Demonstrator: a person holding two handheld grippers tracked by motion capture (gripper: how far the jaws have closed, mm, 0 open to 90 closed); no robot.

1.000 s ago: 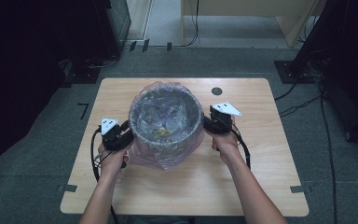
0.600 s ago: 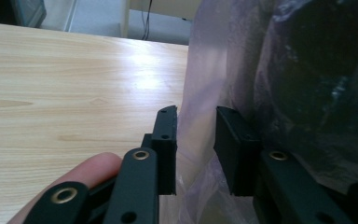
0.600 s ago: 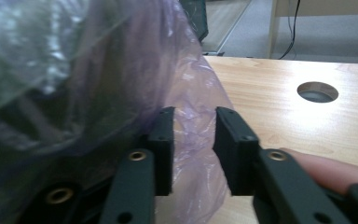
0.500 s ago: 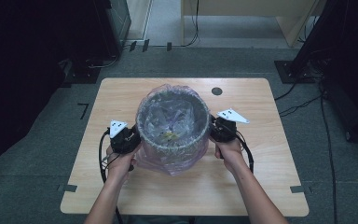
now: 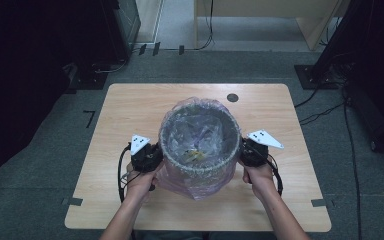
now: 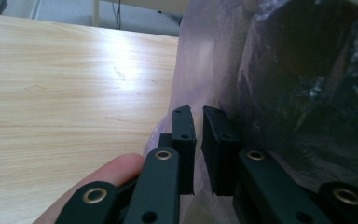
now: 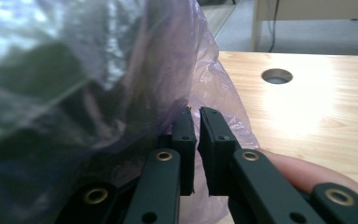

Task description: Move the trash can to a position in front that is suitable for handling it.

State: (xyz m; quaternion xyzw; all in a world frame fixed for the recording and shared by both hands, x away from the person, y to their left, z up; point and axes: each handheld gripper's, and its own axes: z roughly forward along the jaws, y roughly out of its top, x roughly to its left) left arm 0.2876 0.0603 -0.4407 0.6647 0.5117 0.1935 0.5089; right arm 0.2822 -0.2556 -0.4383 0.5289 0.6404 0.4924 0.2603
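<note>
A round bin (image 5: 200,173) lined with a thin purple plastic bag (image 5: 196,189) stands on the wooden table (image 5: 130,105), with yellowish scraps (image 5: 193,154) inside. My left gripper (image 5: 156,156) presses against the bin's left side and my right gripper (image 5: 242,150) against its right side. In the left gripper view the left gripper (image 6: 196,111) has its jaws nearly together on the bag's film (image 6: 205,56), beside the dark bin wall (image 6: 307,93). In the right gripper view the right gripper (image 7: 195,111) pinches a fold of the bag (image 7: 168,56).
A round cable hole (image 5: 232,97) sits in the table's far right part, also seen from the right gripper as the hole (image 7: 276,75). Bare wood (image 6: 51,93) lies left of the bin. Dark equipment and cables stand on the floor around the table.
The bin and both grippers have slid together toward the near edge of the table, with the grip on the bag unchanged.
</note>
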